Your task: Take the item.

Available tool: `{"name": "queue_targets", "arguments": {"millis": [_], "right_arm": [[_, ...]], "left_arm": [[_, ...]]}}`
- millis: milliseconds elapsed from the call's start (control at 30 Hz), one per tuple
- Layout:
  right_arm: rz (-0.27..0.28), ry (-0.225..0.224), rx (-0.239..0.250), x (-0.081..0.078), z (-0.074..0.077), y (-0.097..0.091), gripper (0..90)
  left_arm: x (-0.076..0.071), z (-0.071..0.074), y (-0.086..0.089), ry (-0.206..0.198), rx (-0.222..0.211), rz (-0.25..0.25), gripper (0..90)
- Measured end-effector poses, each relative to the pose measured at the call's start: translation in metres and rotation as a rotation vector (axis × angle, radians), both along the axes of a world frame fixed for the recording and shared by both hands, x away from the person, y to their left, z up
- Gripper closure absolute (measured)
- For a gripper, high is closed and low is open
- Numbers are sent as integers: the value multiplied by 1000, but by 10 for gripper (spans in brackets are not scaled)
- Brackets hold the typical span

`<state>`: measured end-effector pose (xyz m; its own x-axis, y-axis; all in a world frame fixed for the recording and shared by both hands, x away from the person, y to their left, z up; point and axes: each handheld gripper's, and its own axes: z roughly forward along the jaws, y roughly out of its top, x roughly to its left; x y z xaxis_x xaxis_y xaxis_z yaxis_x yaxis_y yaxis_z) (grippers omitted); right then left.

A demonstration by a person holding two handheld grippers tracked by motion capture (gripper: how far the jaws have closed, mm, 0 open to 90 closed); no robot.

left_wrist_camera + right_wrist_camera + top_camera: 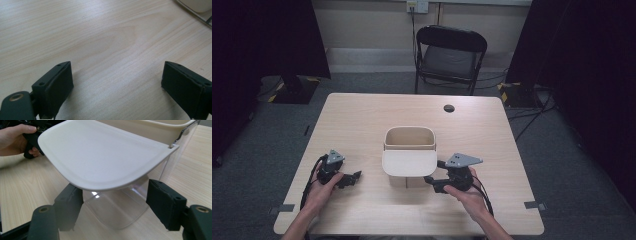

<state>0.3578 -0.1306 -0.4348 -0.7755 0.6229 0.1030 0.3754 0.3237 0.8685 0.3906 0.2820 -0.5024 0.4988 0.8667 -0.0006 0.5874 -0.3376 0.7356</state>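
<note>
Cream plastic bin with a flat hinged lid and clear lower body (pixel 409 157) sits mid-tabletop (pixel 362 115), its lid tipped out toward my side and overhanging the clear front. My right gripper (pixel 435 180), fingers (pixel 166 203) released and spread wide, sits just beside its front right corner under the lid's edge, far nearer than my left gripper (pixel 354 177), likewise released over bare wood well off to the left. Farther off stands a black folding chair (pixel 449 57); I can read no label or writing anywhere.

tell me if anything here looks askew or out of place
Nothing looks spilled or damaged. The cream bin stands upright mid-table with its lid swung open toward the person. Both grippers, left and right, are open and empty.
</note>
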Motion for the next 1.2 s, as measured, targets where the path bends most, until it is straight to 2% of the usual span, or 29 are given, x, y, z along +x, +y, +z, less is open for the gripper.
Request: {"name": "queue_targets", "arguments": {"millis": [767, 1200], "right_arm": [[-18, -36, 21, 1, 5, 1, 248], [-19, -48, 30, 2, 9, 1, 248]], "left_arm": [[0, 0, 0, 0, -1, 0, 97], [0, 0, 0, 0, 0, 0, 97]]}}
